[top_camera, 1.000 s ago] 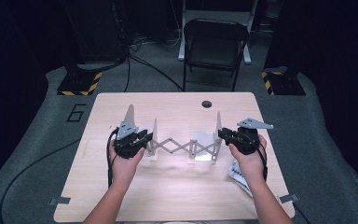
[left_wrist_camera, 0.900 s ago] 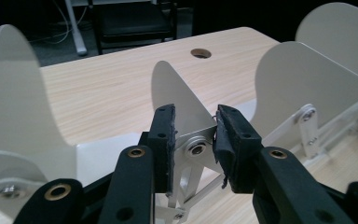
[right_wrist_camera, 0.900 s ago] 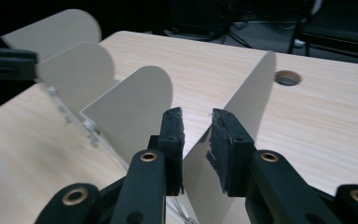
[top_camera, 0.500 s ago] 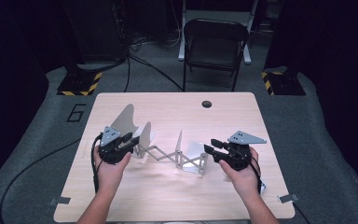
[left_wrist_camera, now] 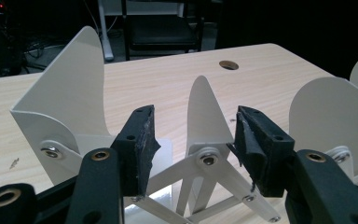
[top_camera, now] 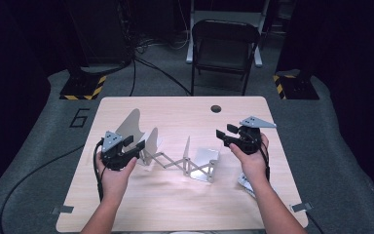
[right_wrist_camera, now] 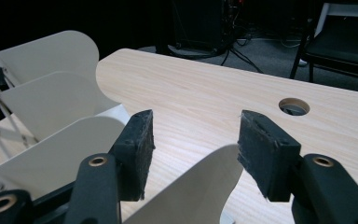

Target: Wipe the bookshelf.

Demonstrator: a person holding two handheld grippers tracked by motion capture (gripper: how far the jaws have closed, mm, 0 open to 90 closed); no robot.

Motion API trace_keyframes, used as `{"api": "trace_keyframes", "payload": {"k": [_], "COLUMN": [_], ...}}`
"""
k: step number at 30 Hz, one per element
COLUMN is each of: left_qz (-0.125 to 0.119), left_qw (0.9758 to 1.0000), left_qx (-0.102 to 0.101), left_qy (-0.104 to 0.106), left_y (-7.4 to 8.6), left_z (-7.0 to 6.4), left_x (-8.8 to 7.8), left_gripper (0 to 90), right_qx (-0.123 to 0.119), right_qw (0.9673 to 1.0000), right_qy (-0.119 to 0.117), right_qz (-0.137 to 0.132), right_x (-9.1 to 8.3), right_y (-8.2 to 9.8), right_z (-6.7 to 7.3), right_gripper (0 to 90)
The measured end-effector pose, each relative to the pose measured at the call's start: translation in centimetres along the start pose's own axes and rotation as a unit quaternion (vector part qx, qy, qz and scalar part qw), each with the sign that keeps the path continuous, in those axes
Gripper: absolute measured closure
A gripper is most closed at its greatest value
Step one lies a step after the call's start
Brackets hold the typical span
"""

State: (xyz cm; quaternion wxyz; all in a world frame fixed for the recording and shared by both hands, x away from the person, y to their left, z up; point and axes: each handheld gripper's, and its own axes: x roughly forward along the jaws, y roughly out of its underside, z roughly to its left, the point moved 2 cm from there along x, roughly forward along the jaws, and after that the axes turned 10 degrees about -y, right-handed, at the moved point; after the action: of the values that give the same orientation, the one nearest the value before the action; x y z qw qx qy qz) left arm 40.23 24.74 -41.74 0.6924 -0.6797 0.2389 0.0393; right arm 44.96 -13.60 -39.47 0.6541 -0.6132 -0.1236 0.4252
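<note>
A white folding rack (top_camera: 175,156) with upright rounded plates joined by a scissor linkage lies stretched across the middle of the wooden table (top_camera: 185,204), running left to right. The left gripper (top_camera: 129,146) sits at the rack's left end, held in the left hand (top_camera: 113,175); in the left gripper view its jaws stand wide apart with one narrow plate (left_wrist_camera: 205,116) and a linkage pivot between them, pads not touching either, nothing gripped. The right gripper (top_camera: 226,132) is raised over the rack's right end, held in the right hand (top_camera: 251,158); in the right gripper view its jaws are spread wide, a curved plate edge (right_wrist_camera: 191,191) low between them, nothing gripped. A round hole (top_camera: 216,108) sits near the table's far edge. The far half and near strip of the tabletop are bare. A small printed packet (top_camera: 246,183) lies by the right wrist near the right edge. A folding chair (top_camera: 222,46) stands beyond the far edge.
</note>
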Motion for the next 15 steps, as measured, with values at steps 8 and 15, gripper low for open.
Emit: {"api": "trace_keyframes", "payload": {"k": [8, 15], "left_qz": [-0.004, 0.033], "left_qw": [1.0, 0.9993], "left_qx": [-0.007, -0.008], "left_qy": [0.002, -0.016], "left_y": [-0.5, -0.6], "left_z": [0.2, 0.9], "left_x": [-0.2, -0.1], "left_gripper": [48.7, 44.4], "right_qx": [-0.005, -0.029], "right_qw": [0.9995, 0.9991], "right_qy": [-0.01, 0.002], "right_qz": [0.03, 0.03], "right_x": [1.1, 0.8], "right_y": [-0.3, 0.1], "right_z": [-0.9, -0.4], "right_gripper": [54.2, 54.9]}}
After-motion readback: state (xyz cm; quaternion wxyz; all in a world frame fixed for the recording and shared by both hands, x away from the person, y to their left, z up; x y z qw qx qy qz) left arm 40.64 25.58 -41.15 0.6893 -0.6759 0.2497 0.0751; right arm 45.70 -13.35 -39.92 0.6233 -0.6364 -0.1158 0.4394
